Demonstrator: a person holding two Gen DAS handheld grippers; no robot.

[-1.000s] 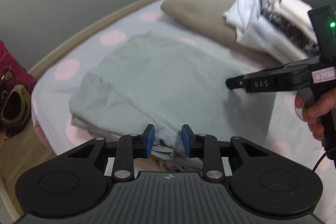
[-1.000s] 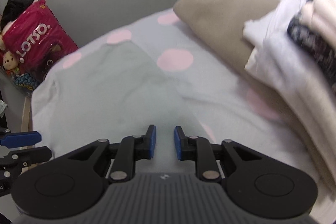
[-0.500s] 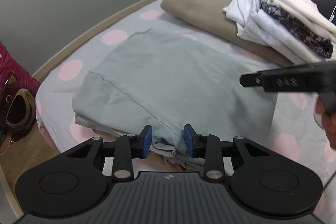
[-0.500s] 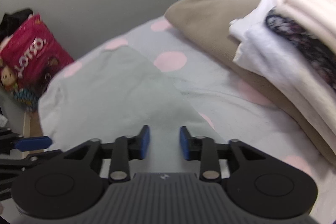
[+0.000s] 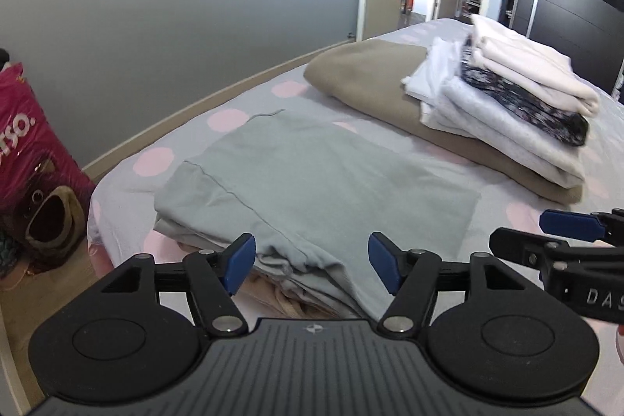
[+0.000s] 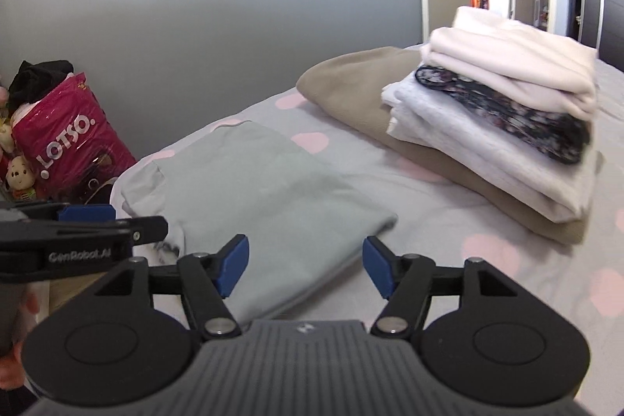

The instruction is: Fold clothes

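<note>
**Folded grey garment released on the bed**

The grey-green garment (image 5: 312,182) lay folded into a flat rectangle near the corner of the bed (image 5: 507,217), on a pale sheet with pink dots. Its top layer was smooth, with a stitched seam running across the near part; at the near edge several bunched layers and a beige piece showed underneath. Beyond it sat a tan blanket (image 5: 370,73) carrying a stack of folded clothes (image 5: 507,96) in white, dark floral and cream.

The left gripper (image 5: 312,262) hovered just over the garment's near edge, its fingers (image 5: 240,262) spread wide and holding nothing. The right gripper (image 6: 304,266) hovered over the garment's near right corner, fingers (image 6: 378,266) likewise spread and empty.

Compared with 0.5 s before, both pairs of fingers had gone from a narrow gap to wide apart, and both grippers had pulled back and up, so more of the room and wall showed. The garment had kept its place and shape. A pink bag (image 6: 70,151) stood on the floor by the bed
</note>
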